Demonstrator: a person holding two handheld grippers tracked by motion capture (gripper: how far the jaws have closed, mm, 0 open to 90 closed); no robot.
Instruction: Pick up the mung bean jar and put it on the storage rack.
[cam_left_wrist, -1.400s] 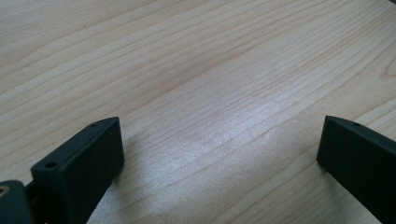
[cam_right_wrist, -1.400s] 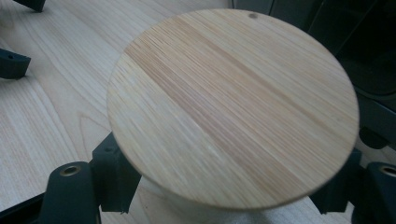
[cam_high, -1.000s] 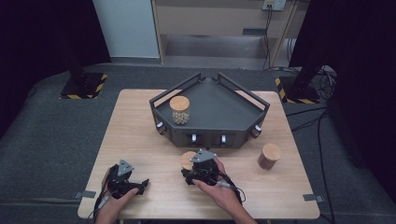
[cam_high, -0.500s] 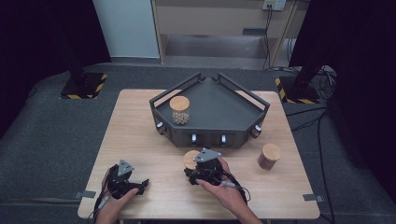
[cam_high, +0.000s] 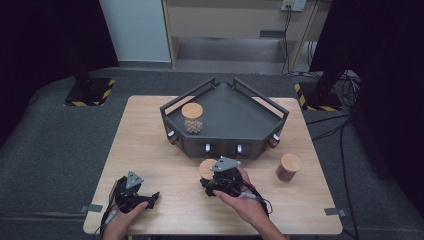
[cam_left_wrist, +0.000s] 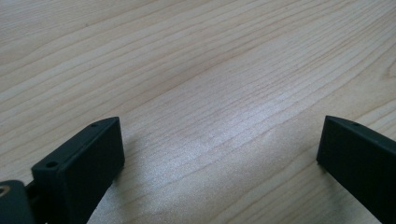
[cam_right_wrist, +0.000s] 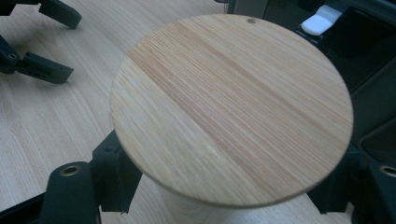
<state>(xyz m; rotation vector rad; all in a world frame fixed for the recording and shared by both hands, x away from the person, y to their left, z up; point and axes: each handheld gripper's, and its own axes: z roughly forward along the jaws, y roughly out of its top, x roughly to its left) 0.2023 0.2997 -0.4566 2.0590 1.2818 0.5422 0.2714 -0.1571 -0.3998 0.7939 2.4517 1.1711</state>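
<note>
Pale wood-grain worktop (cam_high: 150, 150), smooth, with a soft satin sheen where light falls, fine lines running lengthwise. Round lid (cam_right_wrist: 231, 109) of light bamboo-like wood, striped in darker and paler bands, smooth and matt, one small dark speck near the rim. Matt black plastic on the right tool (cam_right_wrist: 224, 186), slightly grainy, with brass-coloured inserts in the screw holes. Same matt black plastic on the left tool (cam_left_wrist: 219, 158), edges crisp, faces dull. Dark grey tray (cam_high: 272, 107), matt, metal-like, with small glossy white tabs along the front wall. Clear glass jar (cam_high: 192, 122) with a wooden lid. Grey, cloth-like floor covering (cam_high: 60, 145), rough and dull.
</note>
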